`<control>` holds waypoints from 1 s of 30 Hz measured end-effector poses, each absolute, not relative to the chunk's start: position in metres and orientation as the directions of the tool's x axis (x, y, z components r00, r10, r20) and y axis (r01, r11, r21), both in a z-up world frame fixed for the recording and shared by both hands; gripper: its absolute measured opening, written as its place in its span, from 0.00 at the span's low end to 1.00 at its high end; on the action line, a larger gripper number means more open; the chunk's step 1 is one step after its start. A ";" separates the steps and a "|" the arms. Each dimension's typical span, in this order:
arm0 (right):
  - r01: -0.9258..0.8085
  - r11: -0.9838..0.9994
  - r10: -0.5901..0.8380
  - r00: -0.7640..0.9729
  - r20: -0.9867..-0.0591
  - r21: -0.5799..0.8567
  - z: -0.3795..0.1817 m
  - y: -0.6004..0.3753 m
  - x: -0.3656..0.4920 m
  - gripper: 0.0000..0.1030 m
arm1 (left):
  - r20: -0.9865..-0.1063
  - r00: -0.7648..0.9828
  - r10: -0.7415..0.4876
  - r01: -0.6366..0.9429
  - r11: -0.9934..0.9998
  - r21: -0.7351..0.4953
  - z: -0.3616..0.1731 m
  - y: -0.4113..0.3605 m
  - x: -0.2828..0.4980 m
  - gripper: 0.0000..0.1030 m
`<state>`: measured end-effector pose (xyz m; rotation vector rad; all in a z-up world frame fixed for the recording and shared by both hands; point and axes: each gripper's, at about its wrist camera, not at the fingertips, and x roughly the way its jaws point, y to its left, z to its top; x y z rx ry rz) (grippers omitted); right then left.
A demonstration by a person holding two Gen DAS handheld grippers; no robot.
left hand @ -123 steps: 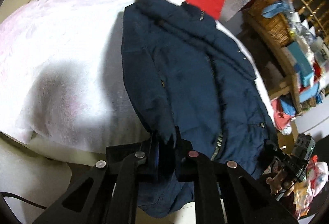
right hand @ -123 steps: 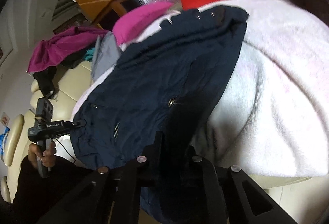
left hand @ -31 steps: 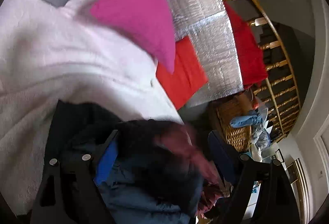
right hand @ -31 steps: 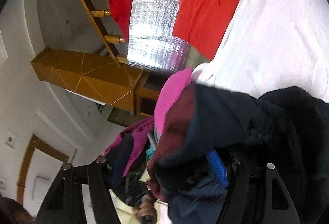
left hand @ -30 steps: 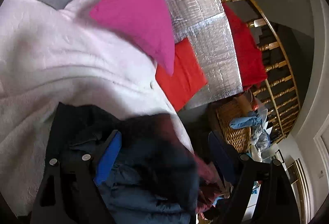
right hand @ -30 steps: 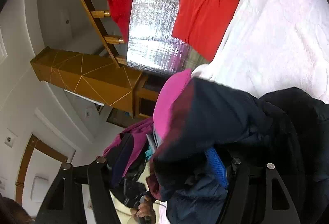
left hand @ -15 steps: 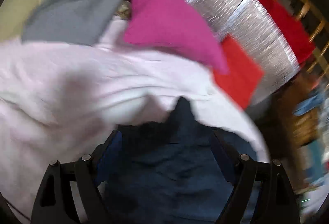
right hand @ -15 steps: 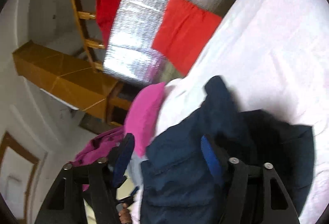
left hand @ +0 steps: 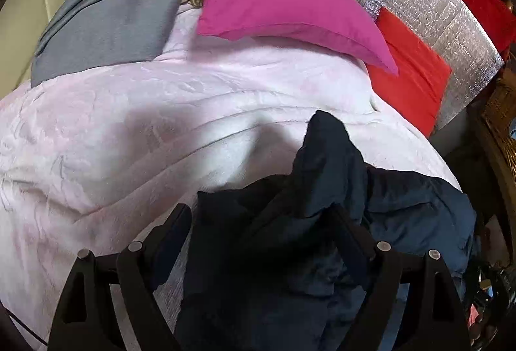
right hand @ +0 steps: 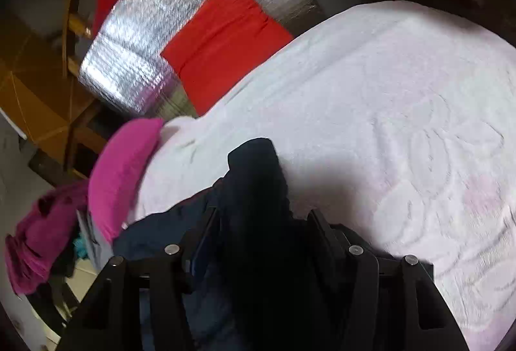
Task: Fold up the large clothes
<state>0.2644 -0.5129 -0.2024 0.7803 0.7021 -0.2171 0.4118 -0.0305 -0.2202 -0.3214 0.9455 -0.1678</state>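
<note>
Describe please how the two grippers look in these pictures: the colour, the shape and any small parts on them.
Both are matte black. The left gripper has two flat, angular fingers on triangular open-frame brackets, with round silver bolt heads on top. The right gripper is built the same way; a blue pad lines the inside of its finger. No cables, markings or sleeves can be seen.

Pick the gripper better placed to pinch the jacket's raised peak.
Right, probably: the navy jacket peak sits centred ahead of the right gripper; from the left gripper it lies off-centre, toward one finger.
</note>
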 end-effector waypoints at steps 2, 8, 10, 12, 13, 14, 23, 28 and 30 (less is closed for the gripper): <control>0.431 0.747 0.045 0.726 -0.686 0.505 -0.204 -0.507 0.275 0.38 | -0.764 0.581 -0.280 0.008 0.941 -0.339 -0.220 -0.032 0.415 0.84; 0.482 0.770 -0.075 0.718 -0.692 0.418 -0.191 -0.502 0.264 0.21 | -0.819 0.530 -0.220 -0.057 0.954 -0.294 -0.234 -0.031 0.432 0.84; 0.515 0.757 -0.092 0.692 -0.716 0.401 -0.199 -0.505 0.266 0.21 | -0.831 0.507 -0.229 -0.075 0.949 -0.307 -0.242 -0.029 0.435 0.85; 0.540 0.738 -0.048 0.639 -0.768 0.403 -0.219 -0.512 0.273 0.22 | -0.831 0.508 -0.227 -0.075 0.949 -0.305 -0.243 -0.029 0.434 0.85; 0.555 0.718 -0.024 0.622 -0.782 0.419 -0.228 -0.517 0.273 0.24 | -0.830 0.511 -0.222 -0.074 0.951 -0.300 -0.243 -0.030 0.432 0.85; 0.563 0.702 -0.019 0.627 -0.779 0.436 -0.229 -0.520 0.270 0.30 | -0.830 0.514 -0.217 -0.074 0.953 -0.295 -0.242 -0.030 0.430 0.85; 0.550 0.640 -0.001 0.698 -0.716 0.536 -0.195 -0.531 0.221 0.59 | -0.785 0.588 -0.192 -0.029 0.966 -0.258 -0.213 -0.030 0.405 0.85; 0.522 0.690 0.034 0.670 -0.742 0.502 -0.182 -0.518 0.216 0.60 | -0.774 0.605 -0.186 0.006 0.974 -0.229 -0.198 -0.031 0.391 0.85; 0.506 0.713 0.054 0.649 -0.758 0.485 -0.184 -0.512 0.215 0.60 | -0.789 0.585 -0.185 -0.001 0.973 -0.229 -0.198 -0.028 0.389 0.85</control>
